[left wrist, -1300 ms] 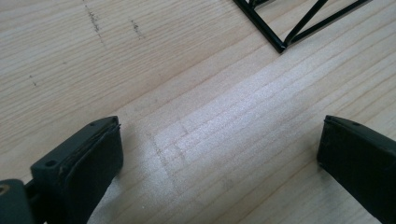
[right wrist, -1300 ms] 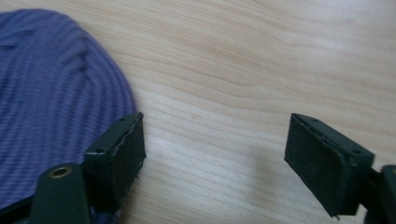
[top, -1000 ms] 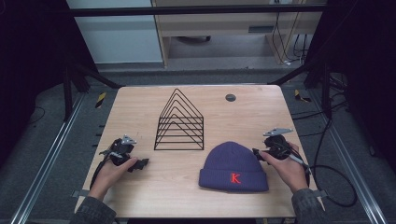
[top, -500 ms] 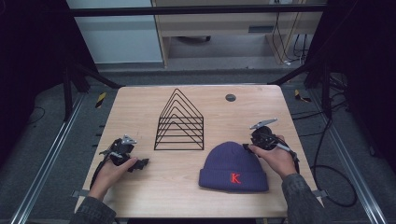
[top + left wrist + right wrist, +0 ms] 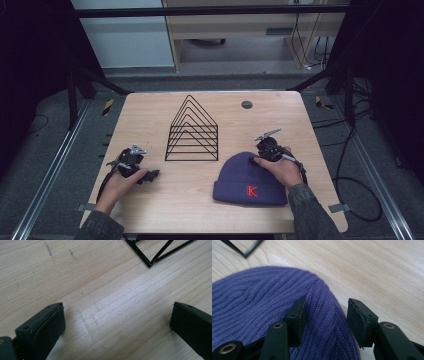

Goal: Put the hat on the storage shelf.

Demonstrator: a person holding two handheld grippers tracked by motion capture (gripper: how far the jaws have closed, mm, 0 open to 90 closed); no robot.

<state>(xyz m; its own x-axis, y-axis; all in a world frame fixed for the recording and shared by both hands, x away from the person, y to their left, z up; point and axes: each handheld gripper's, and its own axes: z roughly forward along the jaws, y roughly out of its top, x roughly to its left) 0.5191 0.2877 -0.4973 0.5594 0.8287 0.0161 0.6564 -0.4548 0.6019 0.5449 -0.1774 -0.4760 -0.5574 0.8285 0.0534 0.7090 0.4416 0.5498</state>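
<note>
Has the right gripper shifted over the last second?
Yes. The right gripper has moved left and away from the table's right edge, onto the purple beanie's top edge, jaws open around a fold.

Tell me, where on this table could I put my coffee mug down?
Bare wood lies left of the wire rack, along the near edge between the left claw and the purple hat, and at the far right around the small dark disc. The right claw crowds the hat's edge.

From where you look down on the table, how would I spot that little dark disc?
Start at the wooden table and find the black wire rack at its middle. Look toward the far edge, to the rack's right: the small dark round disc lies flat, alone on bare wood.
</note>
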